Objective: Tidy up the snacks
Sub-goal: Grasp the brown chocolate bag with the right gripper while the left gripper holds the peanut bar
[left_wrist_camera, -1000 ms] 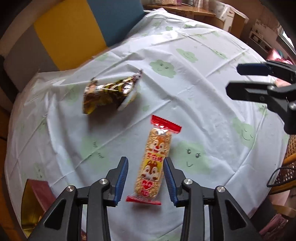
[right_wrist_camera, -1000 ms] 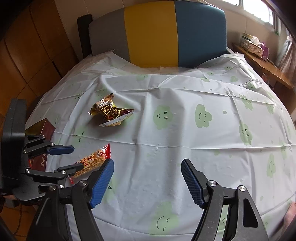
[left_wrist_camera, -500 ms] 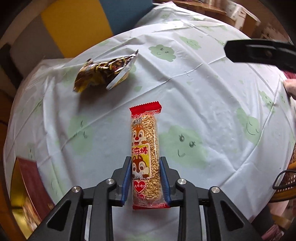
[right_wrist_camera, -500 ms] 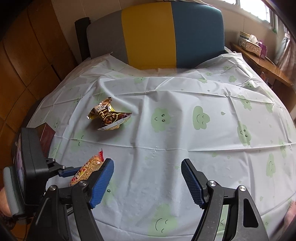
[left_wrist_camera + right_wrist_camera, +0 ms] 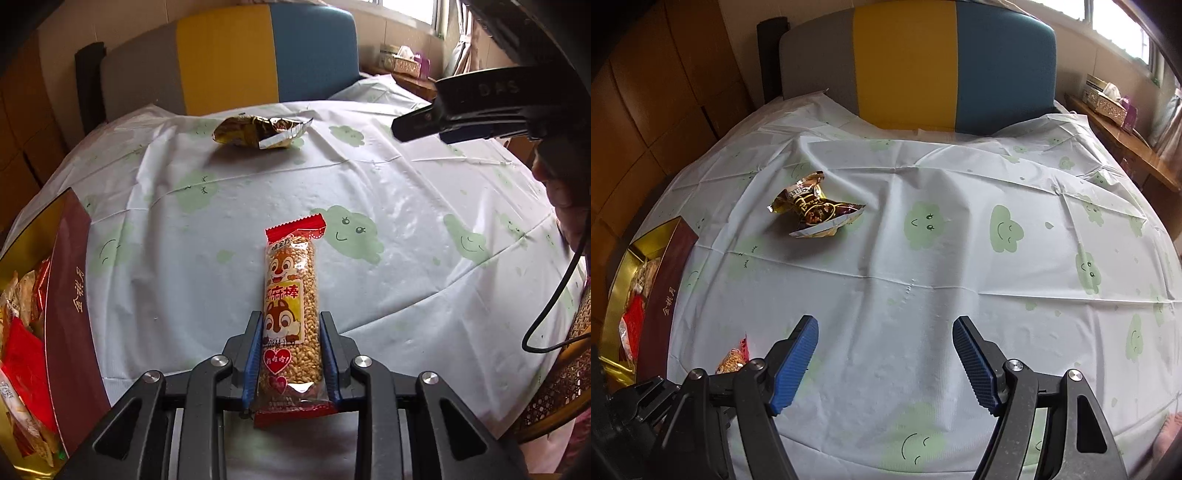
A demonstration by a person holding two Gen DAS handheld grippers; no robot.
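A long snack bar (image 5: 291,306) in a clear wrapper with red ends and a squirrel picture is clamped between the blue pads of my left gripper (image 5: 291,332), lifted off the cloth. Only its red tip (image 5: 735,360) shows in the right wrist view, low on the left. A crumpled gold and brown snack bag (image 5: 258,131) (image 5: 814,206) lies on the far side of the table. A maroon and gold box (image 5: 70,306) (image 5: 665,291) with several snacks inside sits at the table's left edge. My right gripper (image 5: 884,350) hovers open over bare cloth; it also shows at the upper right (image 5: 461,118).
The round table wears a white cloth with green smiling clouds (image 5: 923,225). A grey, yellow and blue chair back (image 5: 916,66) stands behind it. A wooden sideboard with a tissue box (image 5: 1108,99) is at the right. A black cable (image 5: 554,295) hangs beside a hand.
My left gripper has shut on the squirrel snack bar, lifted it and swung left, so the maroon box now fills the left edge of its view. The right gripper has stayed put.
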